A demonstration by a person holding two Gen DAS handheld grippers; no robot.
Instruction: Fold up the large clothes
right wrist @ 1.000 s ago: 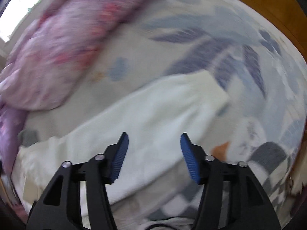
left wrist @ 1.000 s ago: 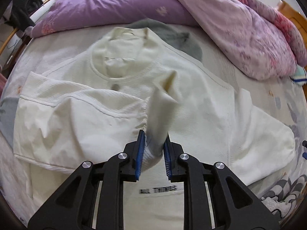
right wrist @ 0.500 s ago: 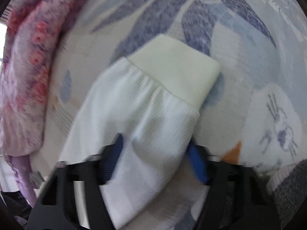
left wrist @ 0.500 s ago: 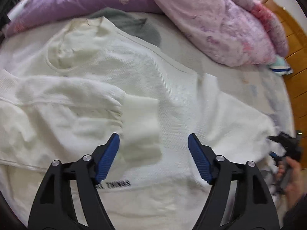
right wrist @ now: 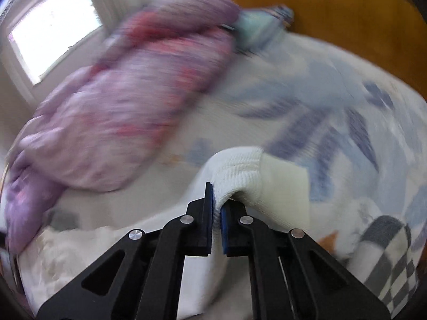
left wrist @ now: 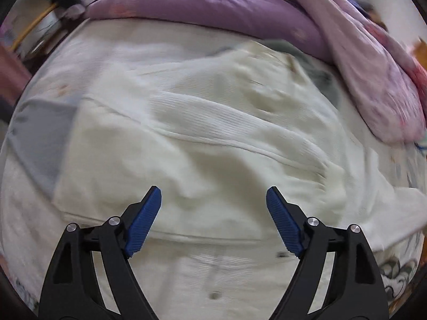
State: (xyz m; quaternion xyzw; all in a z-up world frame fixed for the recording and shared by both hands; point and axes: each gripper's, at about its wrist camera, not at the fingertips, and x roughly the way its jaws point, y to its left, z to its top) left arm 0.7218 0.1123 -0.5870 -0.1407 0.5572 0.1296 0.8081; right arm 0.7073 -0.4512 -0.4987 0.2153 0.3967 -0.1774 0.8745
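A large cream sweatshirt (left wrist: 213, 138) lies spread on the bed, one sleeve folded across its chest. My left gripper (left wrist: 213, 213) hangs open and empty just above the sweatshirt's lower body. In the right wrist view my right gripper (right wrist: 216, 208) is shut on the other sleeve (right wrist: 237, 165) near its ribbed cuff (right wrist: 285, 186) and holds it lifted off the bed. The rest of the sweatshirt (right wrist: 80, 250) trails away to the lower left.
A purple and pink quilt (left wrist: 267, 13) is bunched along the far side of the bed; it also shows in the right wrist view (right wrist: 120, 101). The patterned bedsheet (right wrist: 347, 122) lies under the sleeve. A wooden headboard (right wrist: 347, 13) stands behind.
My left gripper let go of the folded sleeve, opened and swung left over the body. My right gripper came down on the other sleeve, shut on it and lifted it.
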